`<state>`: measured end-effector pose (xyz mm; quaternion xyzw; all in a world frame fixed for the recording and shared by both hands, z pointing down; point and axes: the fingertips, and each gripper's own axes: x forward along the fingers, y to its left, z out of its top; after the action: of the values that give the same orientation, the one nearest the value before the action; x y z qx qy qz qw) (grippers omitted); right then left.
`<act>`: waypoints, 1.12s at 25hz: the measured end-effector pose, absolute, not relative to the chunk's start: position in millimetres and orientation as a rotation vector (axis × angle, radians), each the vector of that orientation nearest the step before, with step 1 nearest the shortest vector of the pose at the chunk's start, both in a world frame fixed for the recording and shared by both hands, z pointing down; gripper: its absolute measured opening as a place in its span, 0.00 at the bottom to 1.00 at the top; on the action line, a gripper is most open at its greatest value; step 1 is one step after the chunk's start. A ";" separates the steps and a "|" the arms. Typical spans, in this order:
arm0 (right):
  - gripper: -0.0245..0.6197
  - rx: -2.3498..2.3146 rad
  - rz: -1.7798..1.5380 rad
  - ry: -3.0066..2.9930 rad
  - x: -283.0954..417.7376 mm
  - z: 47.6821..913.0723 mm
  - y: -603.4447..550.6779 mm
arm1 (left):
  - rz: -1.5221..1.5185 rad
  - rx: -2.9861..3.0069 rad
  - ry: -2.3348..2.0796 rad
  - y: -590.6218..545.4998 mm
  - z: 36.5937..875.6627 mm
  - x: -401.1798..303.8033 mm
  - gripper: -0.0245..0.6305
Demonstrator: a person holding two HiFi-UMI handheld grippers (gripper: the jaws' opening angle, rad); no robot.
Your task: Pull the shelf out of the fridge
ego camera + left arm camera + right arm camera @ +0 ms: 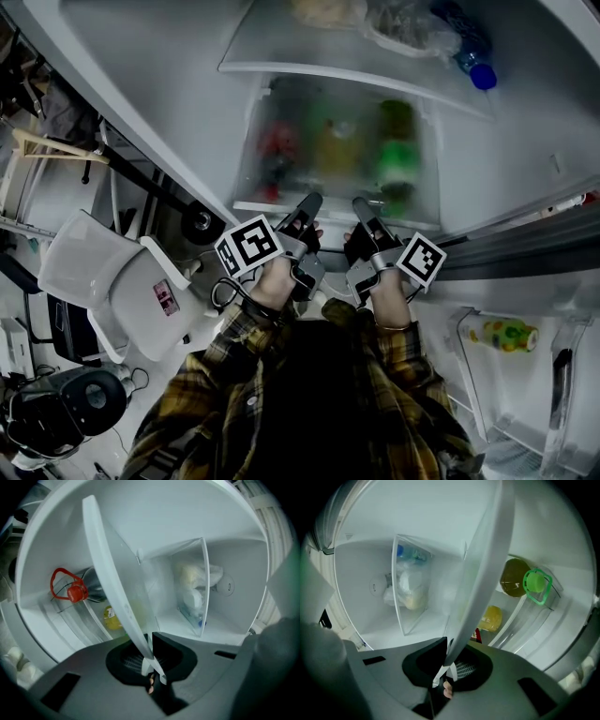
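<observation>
Glass shelf [328,187] looked stiff, slick and breakable; left gripper [149,645] and right gripper [449,654] were both clamped on its white near rim [112,583], a sensible hold.

We wear a yellow and dark plaid shirt [394,394] with long sleeves [234,339]. Just beyond the shirt, our left gripper [309,203] and right gripper [362,206] are grey and black, each bearing a white cube [248,246] with black square markers.
</observation>
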<state>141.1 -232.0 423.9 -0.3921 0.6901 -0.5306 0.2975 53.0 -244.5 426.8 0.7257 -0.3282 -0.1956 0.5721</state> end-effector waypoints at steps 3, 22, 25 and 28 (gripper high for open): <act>0.10 -1.045 -1.406 1.838 139.3 423.4 -224.4 | -0.429 1.754 -0.798 -239.4 428.1 46.6 0.10; 0.10 -1.060 -1.376 1.845 136.3 419.2 -176.6 | -0.393 1.777 -0.796 -191.4 426.8 42.0 0.10; 0.10 -1.056 -1.377 1.851 134.2 418.7 -171.3 | -0.386 1.774 -0.800 -185.9 427.2 40.4 0.10; 0.10 -1.056 -1.379 1.859 133.5 419.4 -166.1 | -0.378 1.771 -0.805 -180.5 428.5 39.3 0.10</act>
<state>133.5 -166.1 419.4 -0.3967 0.6983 -0.5181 0.2944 39.3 -180.5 428.5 0.7474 -0.3400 -0.1598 0.5480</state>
